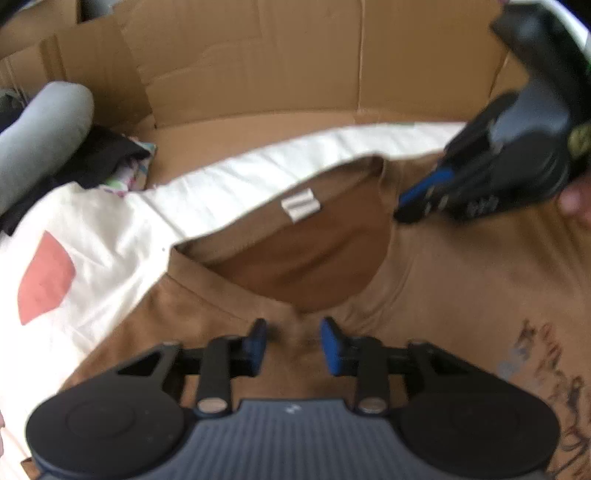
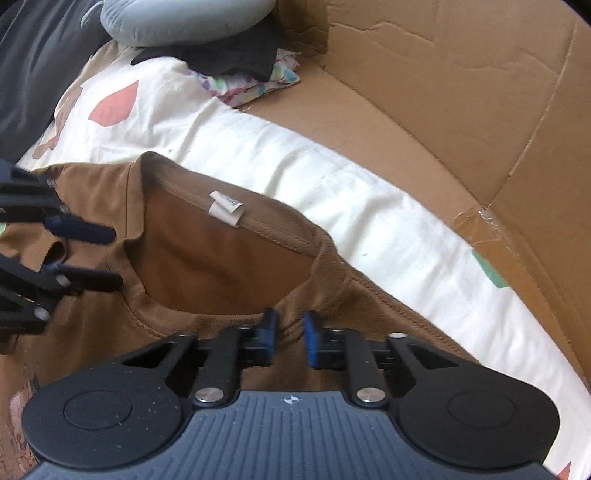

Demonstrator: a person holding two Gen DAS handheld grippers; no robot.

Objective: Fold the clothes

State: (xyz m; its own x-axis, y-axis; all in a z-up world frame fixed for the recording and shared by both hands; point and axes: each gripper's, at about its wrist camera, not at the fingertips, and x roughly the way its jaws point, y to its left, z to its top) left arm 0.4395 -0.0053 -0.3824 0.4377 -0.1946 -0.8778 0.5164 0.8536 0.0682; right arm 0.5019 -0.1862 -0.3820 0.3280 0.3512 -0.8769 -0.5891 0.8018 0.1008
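**Brown T-shirt pinched at the collar inside a cardboard box**

Left wrist view: the left gripper stood with its jaws narrowly parted at the front of the neckline of the brown T-shirt, a ridge of collar fabric between the blue pads. The shirt lay flat on a white printed sheet lining the floor of a cardboard box. The right gripper reached down onto the collar's far side.

Right wrist view: the right gripper was almost closed, with collar fabric bunched between its pads. The white neck label showed inside the collar. A pile of dark and patterned clothes lay at the box's far corner, under a grey cushion.
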